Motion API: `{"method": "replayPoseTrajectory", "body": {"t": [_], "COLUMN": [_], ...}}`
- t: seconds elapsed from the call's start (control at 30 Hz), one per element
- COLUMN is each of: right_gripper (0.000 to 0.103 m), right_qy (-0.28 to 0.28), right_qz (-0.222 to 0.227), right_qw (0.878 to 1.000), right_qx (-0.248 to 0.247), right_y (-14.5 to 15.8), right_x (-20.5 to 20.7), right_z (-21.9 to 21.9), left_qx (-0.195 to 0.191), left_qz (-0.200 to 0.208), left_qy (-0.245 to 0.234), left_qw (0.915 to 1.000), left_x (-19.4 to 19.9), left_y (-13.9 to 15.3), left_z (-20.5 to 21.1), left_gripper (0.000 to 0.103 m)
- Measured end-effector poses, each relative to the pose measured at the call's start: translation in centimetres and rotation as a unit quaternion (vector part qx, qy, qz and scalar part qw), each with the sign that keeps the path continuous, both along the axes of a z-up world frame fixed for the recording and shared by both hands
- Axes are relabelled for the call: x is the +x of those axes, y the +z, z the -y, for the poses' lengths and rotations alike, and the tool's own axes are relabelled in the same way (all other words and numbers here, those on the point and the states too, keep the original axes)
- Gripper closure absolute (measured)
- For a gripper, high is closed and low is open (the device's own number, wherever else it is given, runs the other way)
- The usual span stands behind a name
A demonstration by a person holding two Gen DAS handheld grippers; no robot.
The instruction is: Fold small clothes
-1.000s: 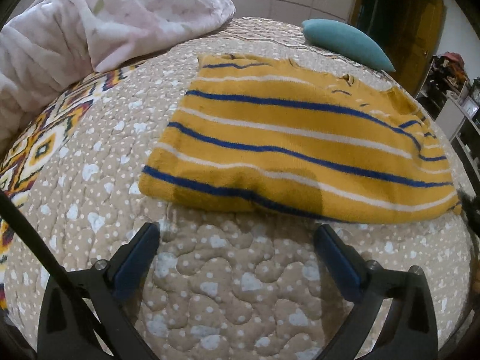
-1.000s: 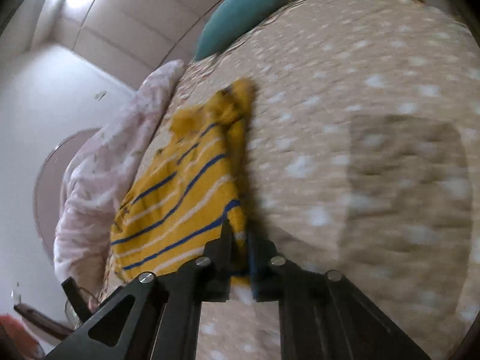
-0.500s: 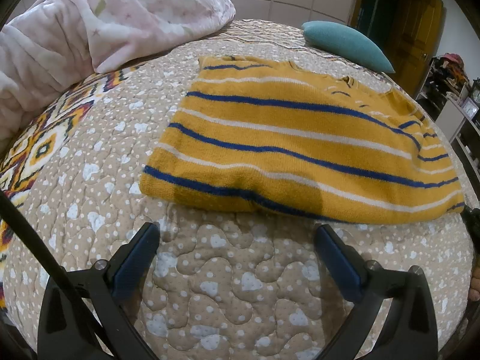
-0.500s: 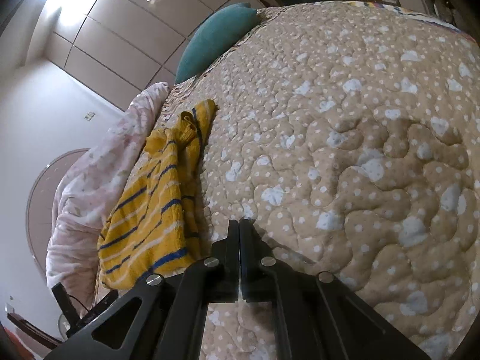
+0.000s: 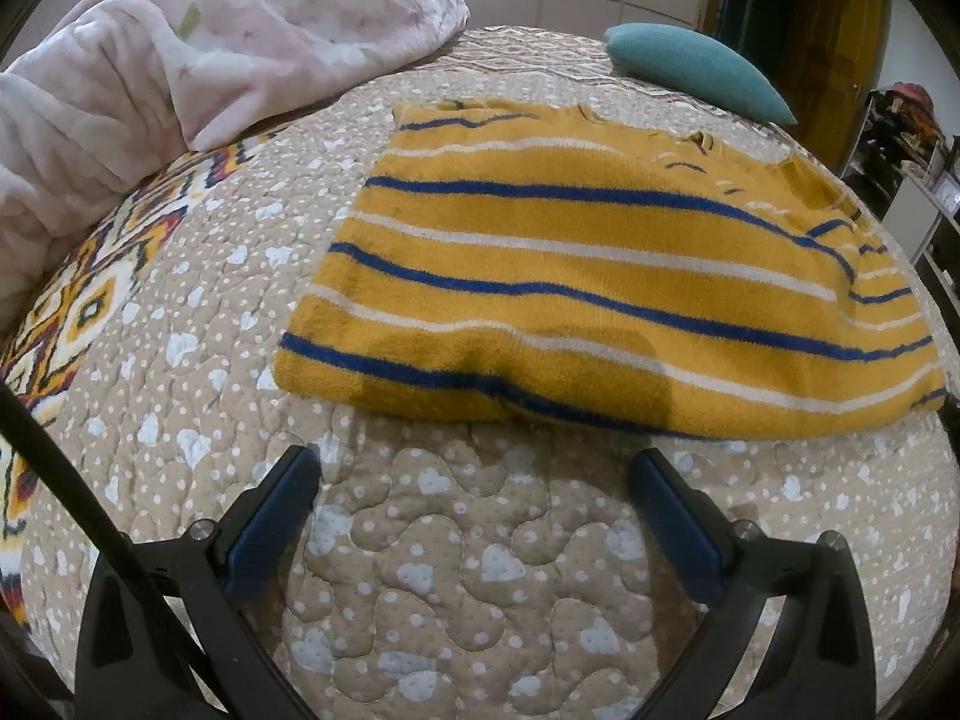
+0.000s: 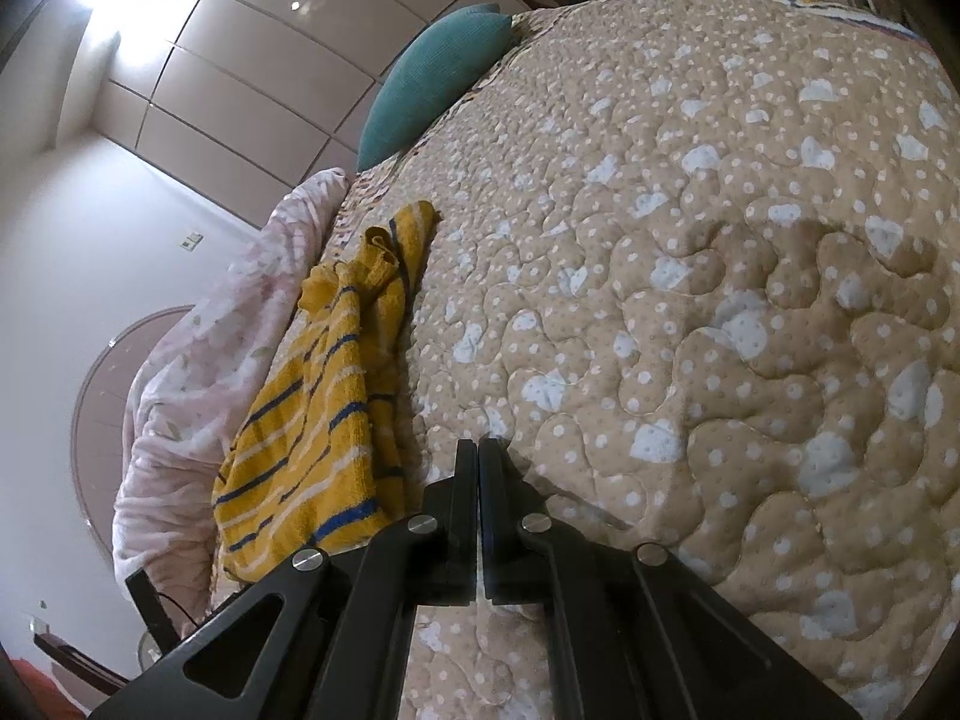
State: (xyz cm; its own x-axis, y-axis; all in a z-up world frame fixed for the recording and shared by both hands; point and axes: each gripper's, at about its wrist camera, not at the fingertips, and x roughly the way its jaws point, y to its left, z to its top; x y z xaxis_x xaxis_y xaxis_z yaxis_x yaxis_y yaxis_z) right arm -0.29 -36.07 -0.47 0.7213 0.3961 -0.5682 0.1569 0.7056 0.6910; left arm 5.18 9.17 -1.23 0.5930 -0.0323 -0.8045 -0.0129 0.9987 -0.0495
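Observation:
A yellow sweater with blue and white stripes (image 5: 600,288) lies folded flat on the quilted bed cover (image 5: 480,570). My left gripper (image 5: 477,468) is open and empty, its blue-padded fingers just short of the sweater's near edge. In the right wrist view the sweater (image 6: 324,420) lies to the left, its far end rumpled. My right gripper (image 6: 478,450) is shut and empty, beside the sweater's right edge over bare quilt (image 6: 720,300).
A pink blanket (image 5: 180,48) is heaped at the back left of the bed. A teal pillow (image 5: 690,69) lies at the far end; it also shows in the right wrist view (image 6: 432,78). A doorway and shelves stand beyond the bed at right.
My right gripper let go of the sweater's corner, shut empty and drew back to the right of it. The left gripper has barely moved.

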Motion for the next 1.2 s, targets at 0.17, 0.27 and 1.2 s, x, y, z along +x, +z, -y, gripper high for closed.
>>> {"method": "replayPoseTrajectory", "body": {"t": [0.17, 0.27, 1.2], "right_gripper": [0.103, 0.103, 0.103], "right_qy": [-0.002, -0.002, -0.007], "right_qz": [0.003, 0.004, 0.011], "right_qw": [1.0, 1.0, 1.0], "right_qx": [0.008, 0.011, 0.027], "right_y": [-0.1, -0.2, -0.1], "right_x": [-0.4, -0.6, -1.2], "right_z": [0.4, 0.7, 1.1], "left_qx": [0.003, -0.053, -0.136], "left_qz": [0.002, 0.018, -0.026], "left_qy": [0.009, 0.024, 0.076], "left_qw": [1.0, 0.9981, 0.9875], "left_x": [-0.3, -0.9, 8.2], "left_y": [0.4, 1.7, 6.6], "left_z": [0.0, -2.1, -5.2], "left_gripper": [0.005, 0.024, 0.095]}}
